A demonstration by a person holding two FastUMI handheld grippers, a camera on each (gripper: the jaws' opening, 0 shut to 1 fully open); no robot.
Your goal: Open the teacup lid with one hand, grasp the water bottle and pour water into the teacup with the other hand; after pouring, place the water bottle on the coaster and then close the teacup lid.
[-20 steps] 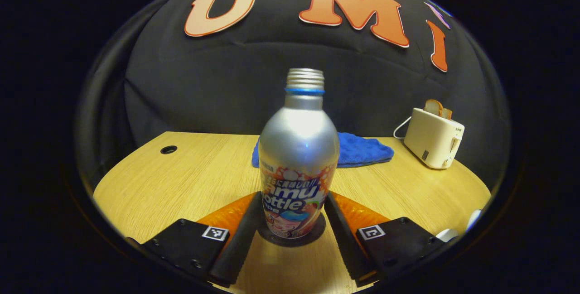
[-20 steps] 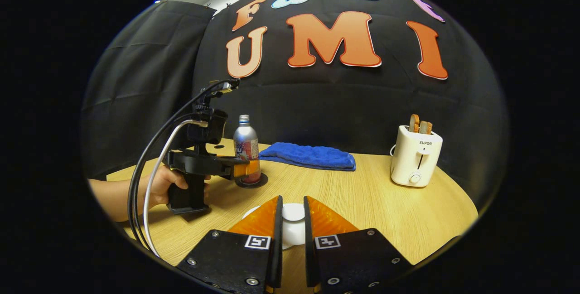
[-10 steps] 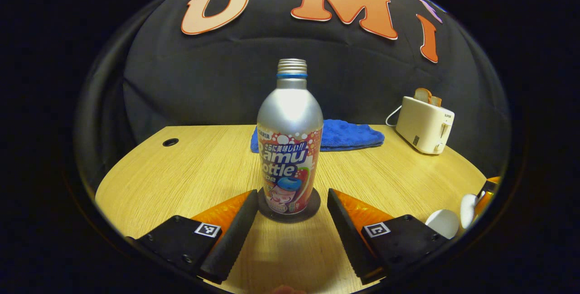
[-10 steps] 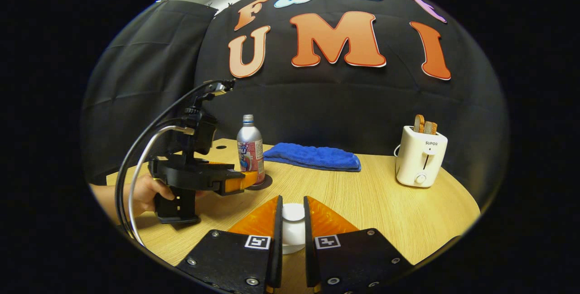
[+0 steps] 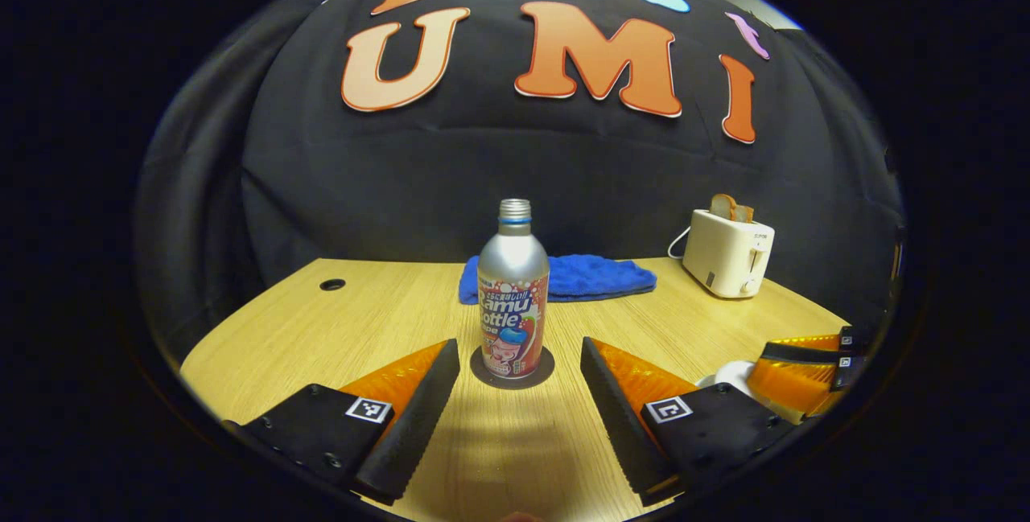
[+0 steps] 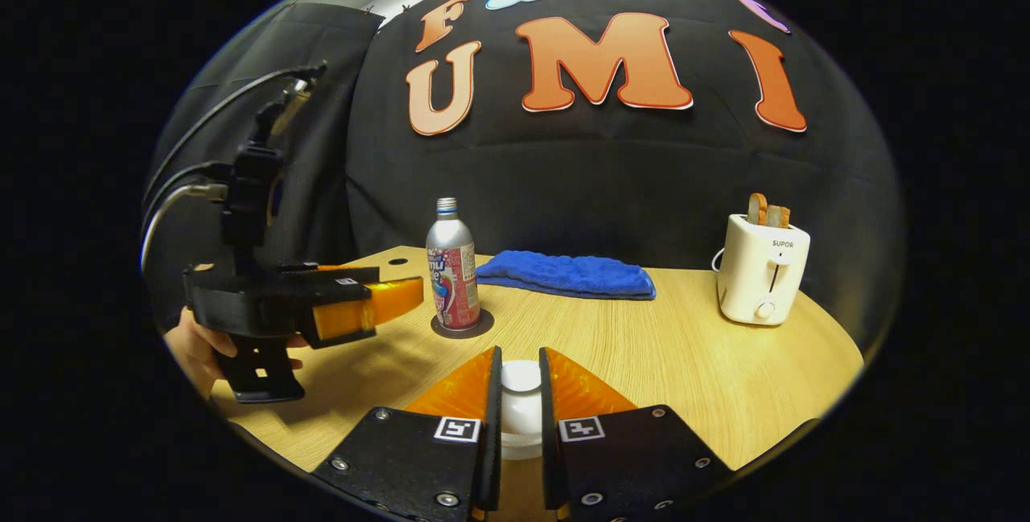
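A silver water bottle (image 5: 512, 297) stands upright on a dark round coaster (image 5: 512, 369) on the wooden table (image 5: 322, 329), just ahead of the left gripper (image 5: 515, 381), whose fingers are spread wide and touch neither. In the right gripper view, the right gripper (image 6: 516, 393) is closed narrowly on the knob of the white teacup lid (image 6: 521, 397), both fingers pressing it, while a hand (image 6: 197, 341) holds the left gripper off to the side of the bottle. Behind them lie a folded blue towel (image 6: 563, 274) and a white toaster (image 6: 760, 277) with bread in its slots.
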